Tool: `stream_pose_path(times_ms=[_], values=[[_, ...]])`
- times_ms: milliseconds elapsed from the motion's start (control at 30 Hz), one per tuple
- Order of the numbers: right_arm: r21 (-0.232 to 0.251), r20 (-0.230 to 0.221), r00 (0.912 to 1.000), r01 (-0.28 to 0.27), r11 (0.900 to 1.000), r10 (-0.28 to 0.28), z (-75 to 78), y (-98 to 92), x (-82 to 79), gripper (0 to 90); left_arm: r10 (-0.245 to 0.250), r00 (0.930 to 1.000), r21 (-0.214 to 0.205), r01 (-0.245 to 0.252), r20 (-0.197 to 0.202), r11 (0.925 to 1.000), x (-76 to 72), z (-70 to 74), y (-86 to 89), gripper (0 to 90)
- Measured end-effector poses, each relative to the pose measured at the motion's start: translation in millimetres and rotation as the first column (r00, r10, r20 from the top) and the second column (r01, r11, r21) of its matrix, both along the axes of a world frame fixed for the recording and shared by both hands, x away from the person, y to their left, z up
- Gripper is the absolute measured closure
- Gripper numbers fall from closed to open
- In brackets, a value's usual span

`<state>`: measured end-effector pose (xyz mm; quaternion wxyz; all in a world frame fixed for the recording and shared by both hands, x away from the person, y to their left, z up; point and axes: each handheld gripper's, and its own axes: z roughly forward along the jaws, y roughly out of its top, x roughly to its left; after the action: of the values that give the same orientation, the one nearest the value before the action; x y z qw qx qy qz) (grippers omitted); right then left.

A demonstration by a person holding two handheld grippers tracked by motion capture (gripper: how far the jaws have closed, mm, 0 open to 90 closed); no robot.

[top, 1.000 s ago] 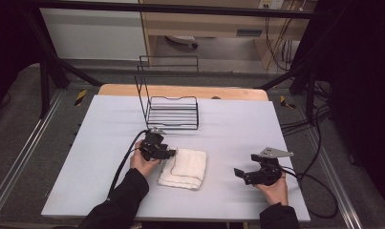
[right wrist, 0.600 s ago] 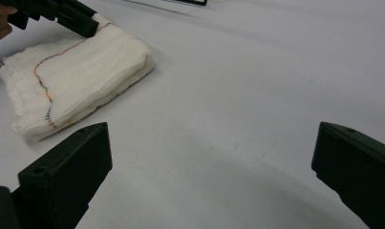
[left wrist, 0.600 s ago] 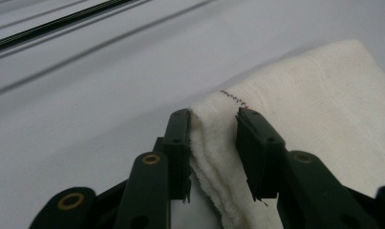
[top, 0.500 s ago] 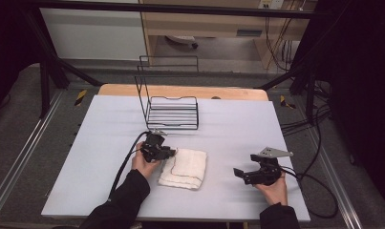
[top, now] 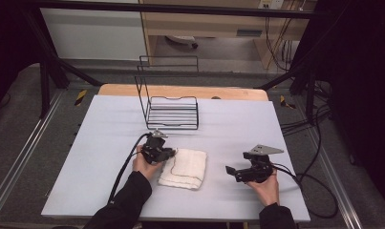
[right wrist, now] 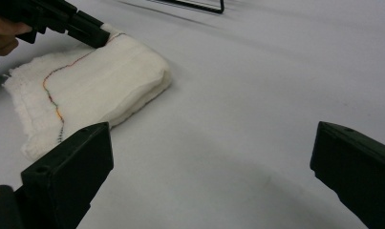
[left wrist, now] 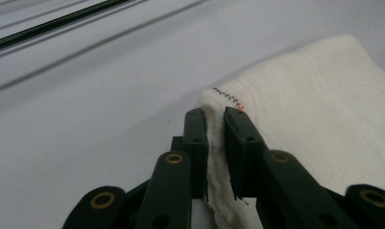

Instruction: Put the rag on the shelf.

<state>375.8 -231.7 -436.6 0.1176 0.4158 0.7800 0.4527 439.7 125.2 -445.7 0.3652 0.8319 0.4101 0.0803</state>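
On the left of the pale table [top: 104,143], the left gripper [top: 167,153] is pinching the near-left corner of a folded white cloth [top: 185,168]. In the left gripper view its jaws are closing tight on a thin ridge of the cloth's edge [left wrist: 215,143], just below a short run of coloured stitching [left wrist: 228,97]. The bite is shallow and is taking only the hem, so the corner is likely to slip free if the hand is lifting or pulling quickly. It is hard to tell how many layers are sitting between the jaws; if only the top layer is caught, the stack may be peeling apart unevenly instead of opening cleanly.

The cloth is lying flat on the table in front of the person, well short of the black wire rack [top: 173,112] standing farther back. A long sweep away from the person risks dragging the fabric into the rack's base.

On the right, the right gripper [top: 235,172] is hovering with its jaws spread wide and holding nothing, near the cloth [right wrist: 90,86] but apart from it. With nothing pinning the far side, the whole bundle may be sliding along the smooth surface instead of unfolding.
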Motion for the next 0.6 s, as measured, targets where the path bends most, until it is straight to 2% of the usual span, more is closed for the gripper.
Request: stream_pose_path(times_ms=[267, 600], values=[[0.008, 0.014, 0.9999, -0.002, 1.0, 0.002, 6.0, 26.8, 10.0, 2.2, -0.008, 1.0, -0.004, 0.008, 0.001, 1.0, 0.6, -0.5, 0.1, 79.7], [0.003, -0.003, 0.9996, 0.026, 0.9996, -0.026, 7.5, 63.7, 28.3, 7.2, -0.006, 0.9999, -0.004, 0.007, 0.014, 1.0, -0.6, -1.5, 0.0, 79.7]])
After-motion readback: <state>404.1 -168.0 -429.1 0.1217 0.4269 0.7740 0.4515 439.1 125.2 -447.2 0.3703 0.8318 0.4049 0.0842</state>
